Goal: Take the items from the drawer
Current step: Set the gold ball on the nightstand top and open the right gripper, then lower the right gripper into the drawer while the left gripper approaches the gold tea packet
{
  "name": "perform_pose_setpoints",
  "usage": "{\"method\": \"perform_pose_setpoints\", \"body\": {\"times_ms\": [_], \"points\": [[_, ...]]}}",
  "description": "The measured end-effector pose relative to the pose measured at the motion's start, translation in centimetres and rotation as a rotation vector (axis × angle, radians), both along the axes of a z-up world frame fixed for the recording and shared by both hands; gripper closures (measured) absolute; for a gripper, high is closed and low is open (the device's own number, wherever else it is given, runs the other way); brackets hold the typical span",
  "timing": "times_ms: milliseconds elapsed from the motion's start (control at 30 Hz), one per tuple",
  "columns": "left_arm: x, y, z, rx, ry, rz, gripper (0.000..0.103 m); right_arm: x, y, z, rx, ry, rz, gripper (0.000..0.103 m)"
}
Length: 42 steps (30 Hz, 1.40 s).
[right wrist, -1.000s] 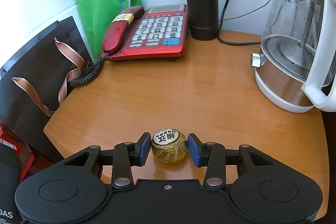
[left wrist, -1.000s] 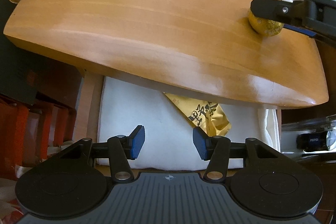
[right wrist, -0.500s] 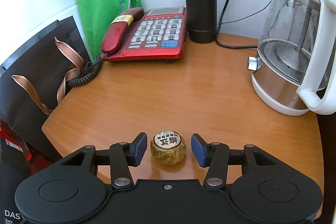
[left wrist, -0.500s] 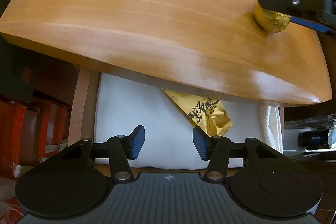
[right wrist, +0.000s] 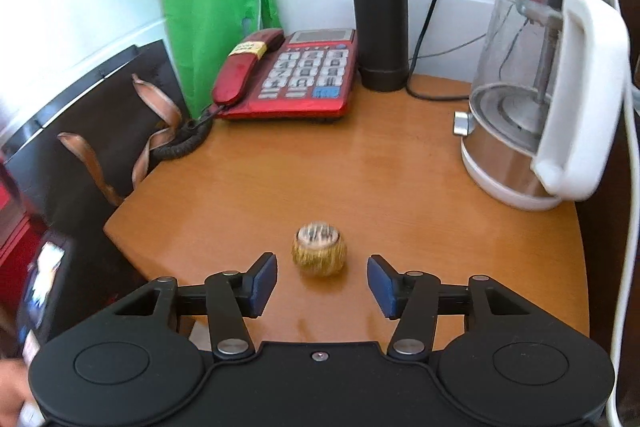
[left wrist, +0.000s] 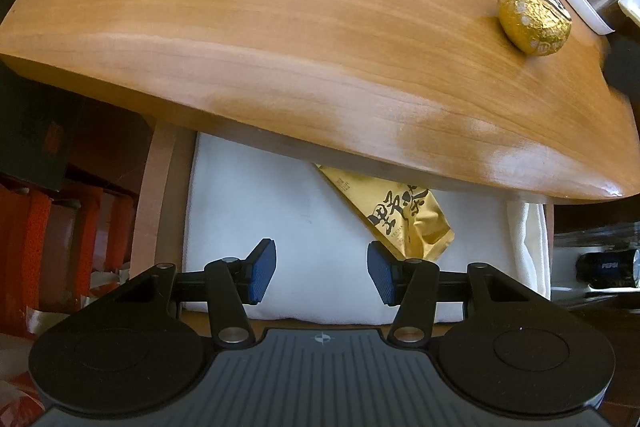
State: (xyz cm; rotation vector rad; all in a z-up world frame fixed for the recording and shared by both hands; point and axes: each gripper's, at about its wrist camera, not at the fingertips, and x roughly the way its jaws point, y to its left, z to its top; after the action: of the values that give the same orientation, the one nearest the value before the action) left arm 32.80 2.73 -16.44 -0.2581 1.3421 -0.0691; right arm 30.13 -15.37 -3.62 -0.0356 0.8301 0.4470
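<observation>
A gold foil ball (right wrist: 320, 254) with a white label sits on the wooden tabletop (right wrist: 360, 167); it also shows in the left wrist view (left wrist: 534, 19) at the table's right side. My right gripper (right wrist: 322, 285) is open and empty, just behind the ball and apart from it. Below the tabletop (left wrist: 280, 27), the open drawer holds a white cloth (left wrist: 260, 211) with a gold packet (left wrist: 404, 219) printed with black characters, partly hidden under the table edge. My left gripper (left wrist: 322, 277) is open and empty above the cloth, with its right fingertip in front of the packet's lower corner.
A red telephone (right wrist: 292, 75), a black flask (right wrist: 380, 19) and a glass kettle (right wrist: 536, 99) with a white handle stand at the back of the table. A black paper bag (right wrist: 88, 131) with ribbon handles stands to the left. Orange boxes (left wrist: 52, 247) are left of the drawer.
My right gripper opened, let go of the gold ball and drew back from it. The ball stays on the table. My left gripper shifted slightly over the drawer.
</observation>
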Motion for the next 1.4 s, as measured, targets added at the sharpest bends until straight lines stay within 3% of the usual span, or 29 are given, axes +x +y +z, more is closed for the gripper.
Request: {"method": "perform_pose_setpoints", "body": {"times_ms": [300,633,800,933,1100,1167,1400], "points": [[0.6,0.0,0.0,-0.008,-0.028,0.033,0.049,-2.9,-0.6,-2.6,-0.032,0.111,0.084,0.054],[1.4,0.2,-0.9,-0.030,-0.044,0.057,0.049,-2.1,-0.1,-8.2,-0.029,0.259,0.096,0.053],[1.8,0.8,-1.5,-0.025,-0.034,0.063,0.049,-0.9,0.7,-10.5,-0.034,0.296,0.103,0.051],[2.1,1.3,-1.8,-0.024,-0.036,0.065,0.049,-0.1,1.1,-11.8,-0.037,0.309,0.104,0.042],[2.6,1.8,-2.1,-0.033,-0.036,0.070,0.049,0.7,1.5,-12.9,-0.050,0.320,0.106,0.039],[1.4,2.8,-4.5,-0.036,-0.035,0.071,0.049,1.0,1.6,-13.2,-0.042,0.330,0.103,0.038],[1.7,3.4,-5.1,-0.035,-0.034,0.072,0.049,1.7,2.1,-13.6,-0.050,0.358,0.125,0.033]]}}
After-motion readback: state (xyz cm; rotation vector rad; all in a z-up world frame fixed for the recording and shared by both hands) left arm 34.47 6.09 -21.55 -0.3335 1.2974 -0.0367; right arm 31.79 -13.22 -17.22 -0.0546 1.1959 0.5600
